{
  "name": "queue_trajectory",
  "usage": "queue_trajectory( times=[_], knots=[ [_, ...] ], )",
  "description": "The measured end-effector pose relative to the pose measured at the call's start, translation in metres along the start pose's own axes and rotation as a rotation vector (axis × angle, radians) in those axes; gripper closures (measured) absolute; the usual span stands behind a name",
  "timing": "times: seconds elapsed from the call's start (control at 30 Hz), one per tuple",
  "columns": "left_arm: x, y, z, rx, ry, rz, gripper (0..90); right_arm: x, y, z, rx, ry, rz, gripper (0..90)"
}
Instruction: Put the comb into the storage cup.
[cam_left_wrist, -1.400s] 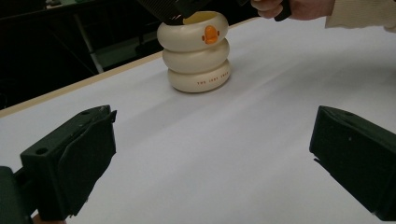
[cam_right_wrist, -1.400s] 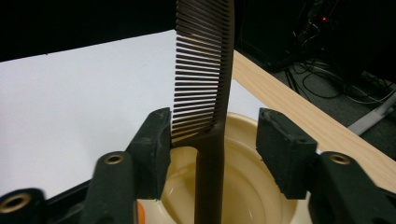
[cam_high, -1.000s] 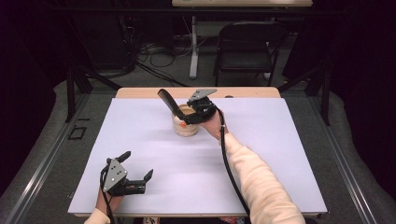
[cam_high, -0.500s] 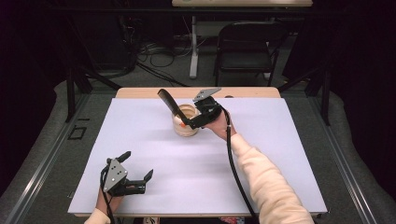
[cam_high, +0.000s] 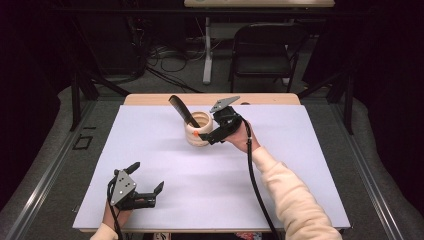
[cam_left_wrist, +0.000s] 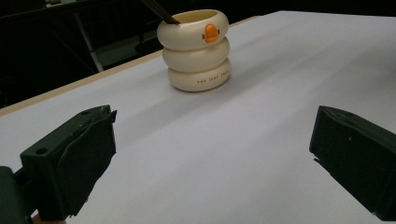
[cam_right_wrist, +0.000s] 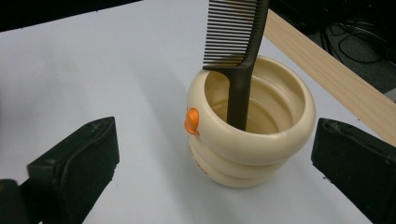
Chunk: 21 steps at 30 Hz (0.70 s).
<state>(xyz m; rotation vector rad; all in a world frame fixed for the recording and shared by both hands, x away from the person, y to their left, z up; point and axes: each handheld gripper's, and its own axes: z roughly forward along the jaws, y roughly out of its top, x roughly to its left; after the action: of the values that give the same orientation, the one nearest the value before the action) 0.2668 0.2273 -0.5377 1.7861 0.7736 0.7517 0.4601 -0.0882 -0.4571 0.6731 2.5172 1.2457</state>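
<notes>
A cream cup (cam_high: 198, 131) made of three stacked rings, with a small orange knob, stands at the table's far middle. A black comb (cam_high: 180, 108) stands in it, leaning left with its teeth up. My right gripper (cam_high: 209, 130) hovers just right of the cup; its jaws have just been opening and now stand wide, pressing on nothing. In the right gripper view the cup (cam_right_wrist: 252, 140) and comb (cam_right_wrist: 238, 42) sit ahead of the gripper (cam_right_wrist: 215, 140), between its spread jaws. My left gripper (cam_high: 146, 176) rests open at the near left, and its own view shows the cup (cam_left_wrist: 196, 51) far off.
A white sheet (cam_high: 280, 165) covers the table, with a strip of bare wood (cam_high: 270, 98) along the far edge. Beyond that edge are a black folding chair (cam_high: 265, 47), a table post (cam_high: 207, 50) and floor cables.
My right gripper has opened and drawn back to the right, off the cup's top. The comb stays leaning in the cup. The left gripper has not moved.
</notes>
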Motion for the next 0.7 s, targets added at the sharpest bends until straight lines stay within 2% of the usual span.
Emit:
queue_trajectory(
  times=[0.7],
  knots=[
    [0.0, 0.0, 0.0, 0.001, 0.0, 0.002, 0.2, 0.012, -0.026, -0.025, 0.005, 0.003, -0.006, 0.0]
  ],
)
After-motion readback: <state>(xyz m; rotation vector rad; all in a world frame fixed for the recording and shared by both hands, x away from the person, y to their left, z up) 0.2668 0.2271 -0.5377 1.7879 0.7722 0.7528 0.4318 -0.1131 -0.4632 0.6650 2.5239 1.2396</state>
